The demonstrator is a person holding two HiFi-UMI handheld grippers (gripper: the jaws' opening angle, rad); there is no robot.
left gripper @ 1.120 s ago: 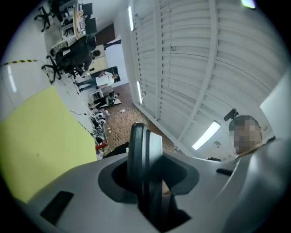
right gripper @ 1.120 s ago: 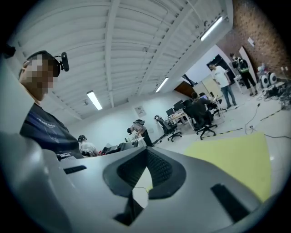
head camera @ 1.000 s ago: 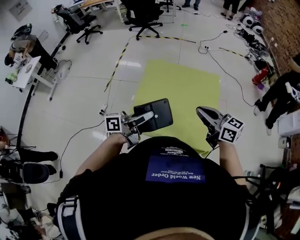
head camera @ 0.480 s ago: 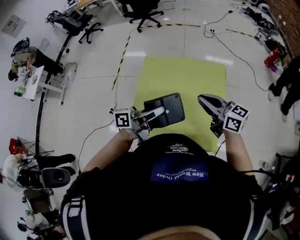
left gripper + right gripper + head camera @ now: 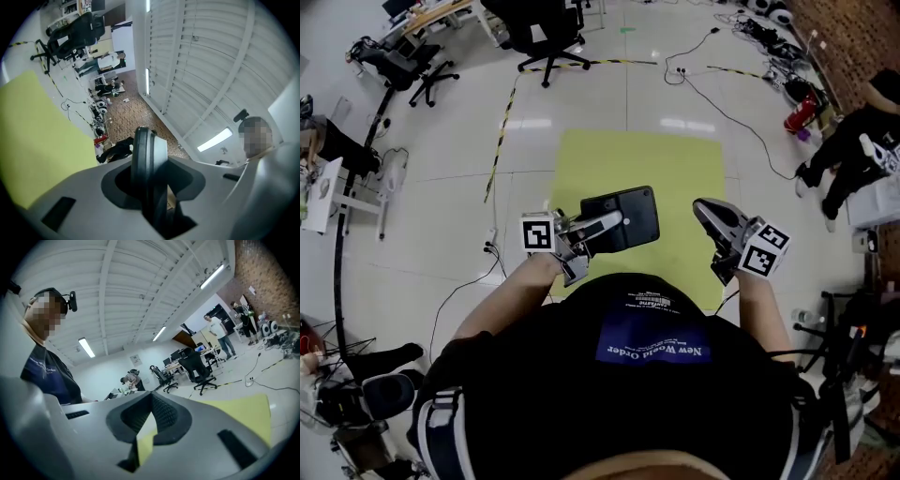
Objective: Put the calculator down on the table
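Observation:
The black calculator (image 5: 628, 216) hangs above the near part of the yellow-green table top (image 5: 637, 164). My left gripper (image 5: 609, 225) is shut on the calculator's near end, and its marker cube sits to the left. In the left gripper view the calculator (image 5: 143, 154) stands edge-on between the jaws of the left gripper (image 5: 150, 197). My right gripper (image 5: 705, 214) hovers over the table's near right corner, shut with nothing in it. In the right gripper view the pads of the right gripper (image 5: 149, 420) meet at their tips, and only a sliver of yellow shows between them.
Black office chairs (image 5: 539, 33) stand beyond the table. Cables (image 5: 722, 103) trail over the white floor at the right and left. A person in dark clothes (image 5: 853, 150) crouches at the far right. Desks (image 5: 323, 187) stand at the left edge.
My left gripper has carried the calculator rightward, from the table's near left edge further over its near middle. The right gripper drifted slightly and stays shut.

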